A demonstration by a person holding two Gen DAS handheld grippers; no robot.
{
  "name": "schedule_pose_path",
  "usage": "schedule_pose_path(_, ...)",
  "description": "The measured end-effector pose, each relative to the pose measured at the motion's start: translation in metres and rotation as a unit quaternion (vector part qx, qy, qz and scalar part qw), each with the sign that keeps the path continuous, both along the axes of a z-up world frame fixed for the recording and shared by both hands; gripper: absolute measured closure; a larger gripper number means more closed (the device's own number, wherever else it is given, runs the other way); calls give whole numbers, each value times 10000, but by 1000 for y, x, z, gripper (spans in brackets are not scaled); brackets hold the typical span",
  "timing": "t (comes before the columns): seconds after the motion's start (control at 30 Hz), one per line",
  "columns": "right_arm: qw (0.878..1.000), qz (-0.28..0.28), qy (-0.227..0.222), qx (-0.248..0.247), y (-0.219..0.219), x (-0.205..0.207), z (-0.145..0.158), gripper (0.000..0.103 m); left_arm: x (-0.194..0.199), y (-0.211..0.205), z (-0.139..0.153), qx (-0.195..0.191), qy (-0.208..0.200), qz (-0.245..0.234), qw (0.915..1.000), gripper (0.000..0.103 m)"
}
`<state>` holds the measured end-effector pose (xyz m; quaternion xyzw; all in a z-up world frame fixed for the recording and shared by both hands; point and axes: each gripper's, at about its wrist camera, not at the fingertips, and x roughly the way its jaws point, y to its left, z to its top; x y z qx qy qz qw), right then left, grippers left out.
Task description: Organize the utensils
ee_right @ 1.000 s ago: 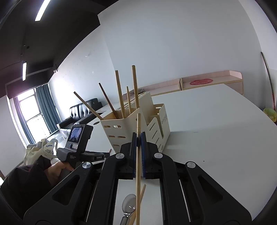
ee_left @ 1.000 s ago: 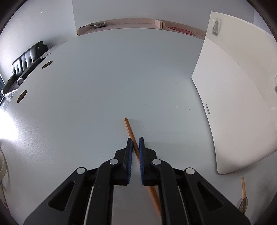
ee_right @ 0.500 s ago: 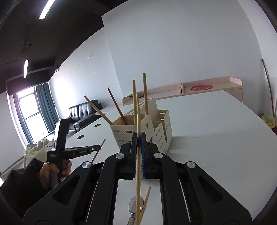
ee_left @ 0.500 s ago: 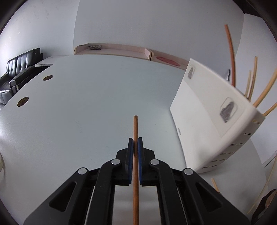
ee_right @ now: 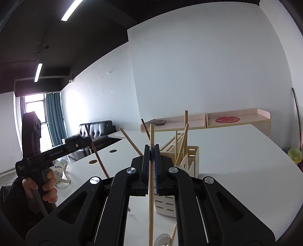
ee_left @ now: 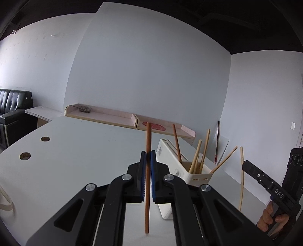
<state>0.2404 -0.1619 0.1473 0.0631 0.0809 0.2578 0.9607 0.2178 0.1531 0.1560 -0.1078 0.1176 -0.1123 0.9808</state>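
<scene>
Free room: you have the broad white tabletop (ee_left: 79,151) bare to your left of the cream slotted utensil holder (ee_left: 197,175), and open again to its right (ee_right: 246,157).

Obstacles: the slanting wooden chopsticks (ee_left: 203,151) fanning out of the holder's top crowd any approach from above. A pale loose chopstick (ee_right: 173,231) and a metal spoon (ee_right: 162,239) lie on the table before you. A cream bag (ee_right: 60,170) sits at the table's left edge.

A black sofa (ee_right: 98,130) is standing against the far wall. A low shelf (ee_right: 238,115) is carrying a red disc (ee_right: 227,119). Curtains (ee_right: 55,117) are hanging beside the window (ee_right: 35,107). Ceiling lights (ee_right: 72,9) are glowing.
</scene>
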Motion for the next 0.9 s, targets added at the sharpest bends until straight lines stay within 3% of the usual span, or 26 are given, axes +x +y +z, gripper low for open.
schedule_pose_path(0.2,10000,-7,-79,41,1,4,5,99,-3,2,23,-14,-304,-131,9995,103)
schedule_pose_path(0.4,9999,-11,-94,76,-3,4,3,99,-8,2,30,43,-287,-198,9994,103)
schedule_pose_path(0.7,9999,6,37,105,-3,7,-3,99,18,6,2,431,476,-183,9978,103)
schedule_pose_path(0.8,9999,-7,92,103,-5,10,-8,99,33,3,-11,770,739,-296,9938,97)
schedule_pose_path(0.9,9998,-23,149,131,-7,14,-10,99,45,0,-23,1077,892,-480,9890,81)
